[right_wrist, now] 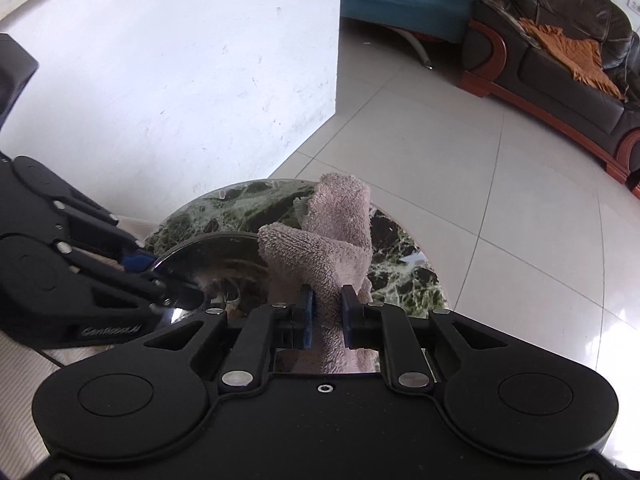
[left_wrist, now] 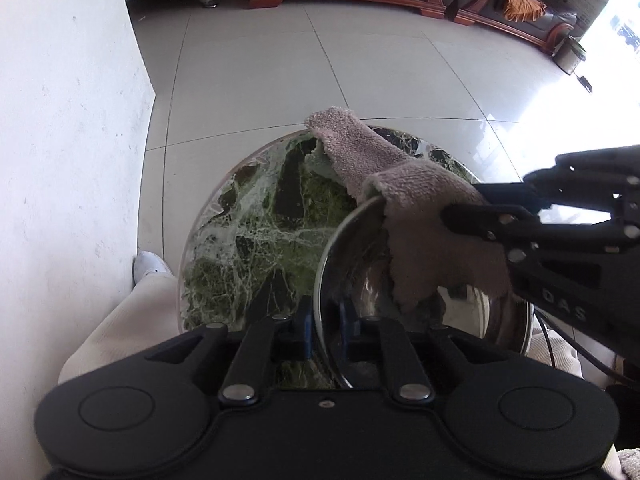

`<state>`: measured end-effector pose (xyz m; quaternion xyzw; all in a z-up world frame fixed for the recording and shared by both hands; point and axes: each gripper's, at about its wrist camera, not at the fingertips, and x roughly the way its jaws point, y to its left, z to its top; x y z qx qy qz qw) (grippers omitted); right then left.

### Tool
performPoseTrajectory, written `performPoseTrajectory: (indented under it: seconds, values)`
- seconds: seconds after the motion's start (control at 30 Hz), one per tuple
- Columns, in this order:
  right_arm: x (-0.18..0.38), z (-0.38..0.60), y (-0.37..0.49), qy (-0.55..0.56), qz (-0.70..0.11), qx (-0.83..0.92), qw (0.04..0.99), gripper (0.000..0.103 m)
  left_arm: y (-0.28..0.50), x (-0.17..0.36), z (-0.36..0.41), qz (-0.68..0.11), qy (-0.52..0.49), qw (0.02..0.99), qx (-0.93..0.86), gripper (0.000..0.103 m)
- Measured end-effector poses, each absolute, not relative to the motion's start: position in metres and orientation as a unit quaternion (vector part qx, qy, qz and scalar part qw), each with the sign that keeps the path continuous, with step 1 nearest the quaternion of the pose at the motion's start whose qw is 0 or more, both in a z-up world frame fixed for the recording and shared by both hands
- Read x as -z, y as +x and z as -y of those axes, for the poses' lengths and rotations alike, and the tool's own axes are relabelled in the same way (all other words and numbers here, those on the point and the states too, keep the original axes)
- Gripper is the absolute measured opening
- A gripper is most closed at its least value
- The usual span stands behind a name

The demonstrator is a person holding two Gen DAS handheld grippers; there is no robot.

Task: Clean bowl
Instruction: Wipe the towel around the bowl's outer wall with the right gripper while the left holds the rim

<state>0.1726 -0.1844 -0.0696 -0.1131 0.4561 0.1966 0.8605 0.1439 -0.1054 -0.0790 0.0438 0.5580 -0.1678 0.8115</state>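
Steel bowl (left_wrist: 424, 300) tipped up over marble table (left_wrist: 256, 232). Thin, stiff, slick, probably light, so rim's only real hold. Left gripper (left_wrist: 326, 332) pinching rim at 6 o'clock. Right gripper (right_wrist: 326, 312) clamped on soft cloth (right_wrist: 320, 248), draped over rim around 1 o'clock.

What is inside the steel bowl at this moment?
A fold of the pinkish towel, clamped by the right gripper, hangs into the steel bowl. The bowl's surface under the towel is hidden.

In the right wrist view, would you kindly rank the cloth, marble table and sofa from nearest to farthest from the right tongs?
1. Cloth: clamped in the right tongs.
2. Marble table: just beyond, under the cloth.
3. Sofa: far, upper right.
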Motion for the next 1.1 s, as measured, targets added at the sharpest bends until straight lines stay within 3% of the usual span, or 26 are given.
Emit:
performPoseTrajectory:
  seconds: [1.1]
  values:
    - [0.060, 0.197, 0.135, -0.079, -0.474, -0.157, 0.863, 0.014, 0.141, 0.078, 0.115, -0.553, 0.041, 0.817, 0.159, 0.025]
